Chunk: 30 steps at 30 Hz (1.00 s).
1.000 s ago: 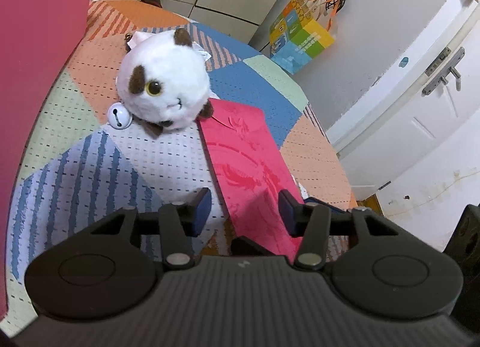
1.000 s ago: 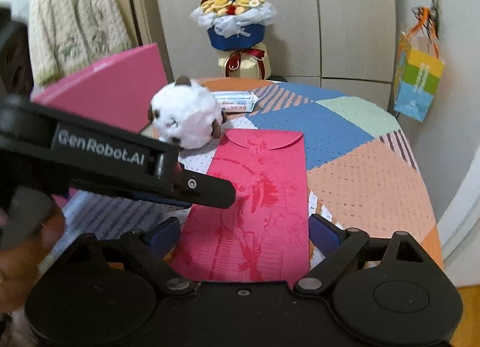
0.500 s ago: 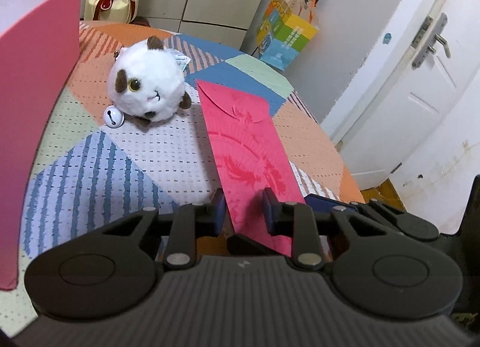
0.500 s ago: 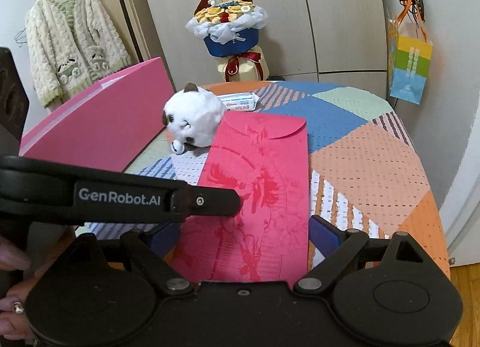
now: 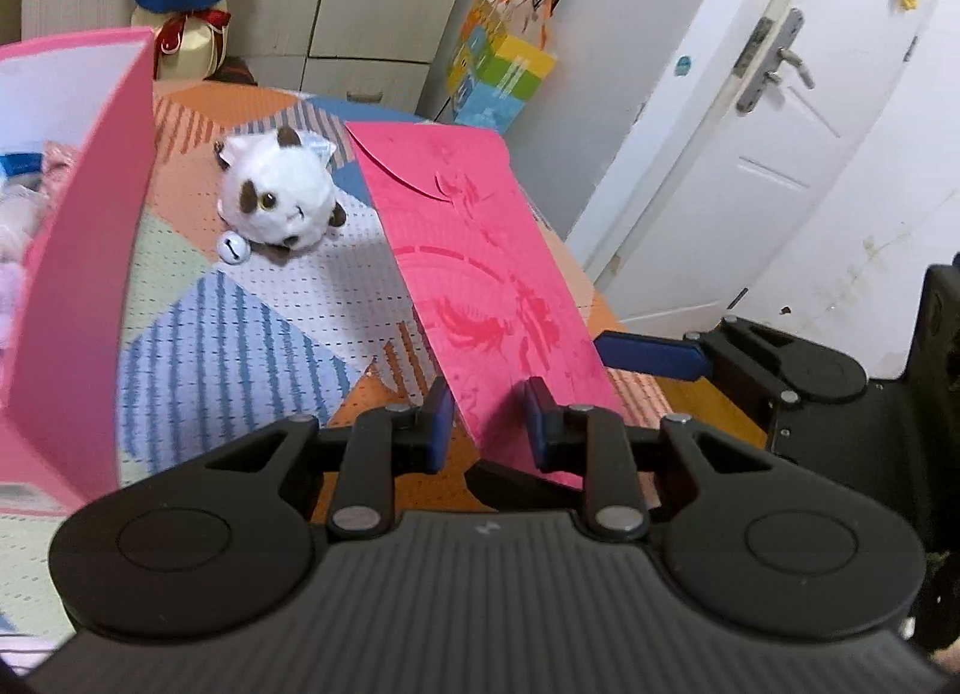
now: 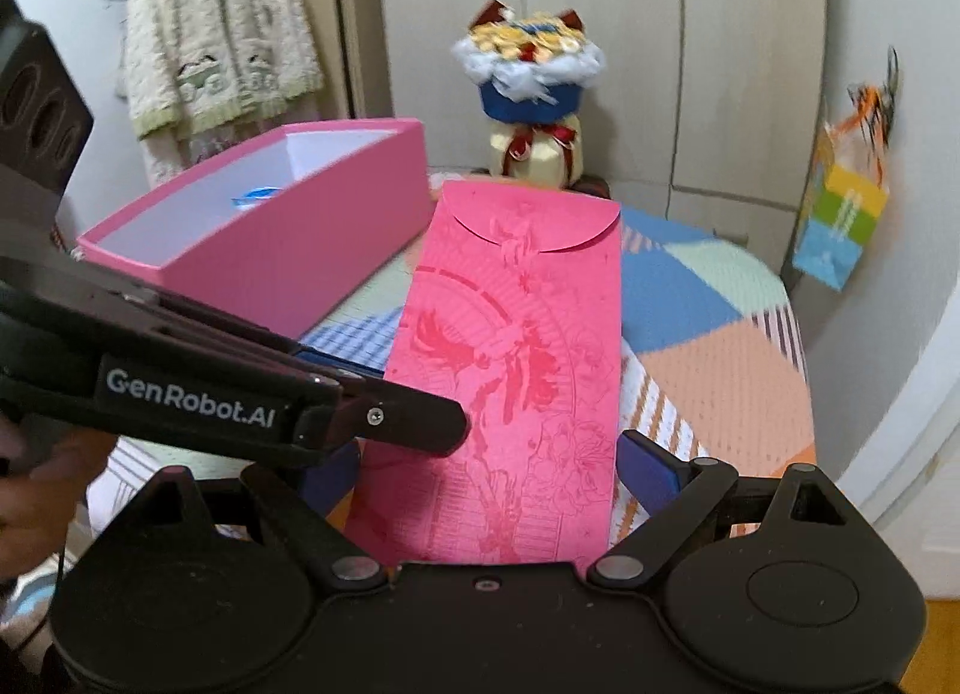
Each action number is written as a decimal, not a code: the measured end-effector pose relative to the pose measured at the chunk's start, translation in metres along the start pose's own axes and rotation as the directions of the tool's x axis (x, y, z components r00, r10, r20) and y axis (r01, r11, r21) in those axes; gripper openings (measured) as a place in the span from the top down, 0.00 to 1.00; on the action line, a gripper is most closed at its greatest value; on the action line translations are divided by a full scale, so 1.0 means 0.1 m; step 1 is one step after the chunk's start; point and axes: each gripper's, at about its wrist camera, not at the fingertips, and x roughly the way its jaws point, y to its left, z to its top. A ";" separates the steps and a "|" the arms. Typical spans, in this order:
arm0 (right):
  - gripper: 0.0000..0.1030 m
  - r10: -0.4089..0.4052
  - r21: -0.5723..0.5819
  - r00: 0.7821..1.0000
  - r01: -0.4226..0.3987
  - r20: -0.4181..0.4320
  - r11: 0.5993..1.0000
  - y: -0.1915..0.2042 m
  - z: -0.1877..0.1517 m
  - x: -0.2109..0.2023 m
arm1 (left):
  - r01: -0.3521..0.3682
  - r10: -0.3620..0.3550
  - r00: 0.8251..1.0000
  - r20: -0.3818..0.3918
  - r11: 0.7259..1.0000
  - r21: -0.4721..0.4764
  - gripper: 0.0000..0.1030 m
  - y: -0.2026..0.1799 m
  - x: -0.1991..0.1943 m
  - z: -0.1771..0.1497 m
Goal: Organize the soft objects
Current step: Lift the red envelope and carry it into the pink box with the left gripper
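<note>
A red envelope (image 5: 480,268) is lifted off the table and tilted up; it also shows in the right wrist view (image 6: 516,358). My left gripper (image 5: 483,424) is closed on its near left edge. My right gripper (image 6: 489,472) has its fingers spread on either side of the envelope's near end, and its blue finger (image 5: 651,355) shows to the right in the left wrist view. A white plush toy (image 5: 276,199) with brown patches and a bell lies on the patchwork table. A pink box (image 6: 270,226) stands to the left; its wall (image 5: 84,274) is close to my left gripper.
The round table has a colourful patchwork cover (image 5: 240,334). A bouquet in a blue wrap (image 6: 528,93) stands behind the table. A colourful gift bag (image 5: 498,81) hangs at the right by a white door (image 5: 750,153). A knitted cardigan (image 6: 216,33) hangs at the back left.
The envelope has risen from lying flat on the table to a raised, tilted pose. My left gripper closed on its edge and both grippers lifted and pulled back.
</note>
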 end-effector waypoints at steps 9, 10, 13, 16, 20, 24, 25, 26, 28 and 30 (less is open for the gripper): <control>0.08 0.080 -0.077 0.997 -0.078 0.017 0.994 0.36 0.26 -0.29 | 0.020 -0.020 1.000 0.015 1.000 0.001 0.77 0.13 -0.63 0.00; 0.08 0.092 -0.084 0.996 -0.090 0.020 0.992 0.41 0.30 -0.31 | 0.014 -0.014 1.000 0.023 1.000 0.004 0.77 0.14 -0.70 0.01; 0.08 0.118 -0.104 0.992 -0.113 0.039 0.988 0.57 0.42 -0.34 | -0.010 0.010 0.999 0.054 1.000 0.007 0.78 0.23 -0.91 0.06; 0.08 0.142 -0.124 0.987 -0.133 0.069 0.983 0.74 0.57 -0.33 | -0.041 0.040 0.995 0.096 0.999 0.011 0.79 0.35 -1.12 0.12; 0.08 0.183 -0.141 0.978 -0.168 0.101 0.976 0.95 0.79 -0.24 | -0.081 0.081 0.985 0.152 0.997 -0.006 0.79 0.59 -1.36 0.22; 0.08 0.232 -0.157 0.967 -0.214 0.109 0.964 1.16 1.03 -0.05 | -0.123 0.127 0.974 0.185 0.992 -0.034 0.80 0.89 -1.53 0.31; 0.08 0.245 -0.157 0.964 -0.227 0.106 0.961 1.21 1.09 0.01 | -0.134 0.140 0.972 0.190 0.990 -0.041 0.80 0.96 -1.56 0.33; 0.08 0.258 -0.157 0.961 -0.240 0.103 0.958 1.26 1.15 0.09 | -0.146 0.153 0.969 0.192 0.988 -0.050 0.80 1.03 -1.58 0.36; 0.08 0.282 -0.146 0.955 -0.267 0.091 0.952 1.34 1.25 0.23 | -0.176 0.186 0.963 0.194 0.982 -0.067 0.80 1.20 -1.60 0.42; 0.08 0.311 -0.126 0.948 -0.301 0.073 0.945 1.42 1.35 0.41 | -0.200 0.212 0.958 0.192 0.976 -0.081 0.81 1.33 -1.62 0.47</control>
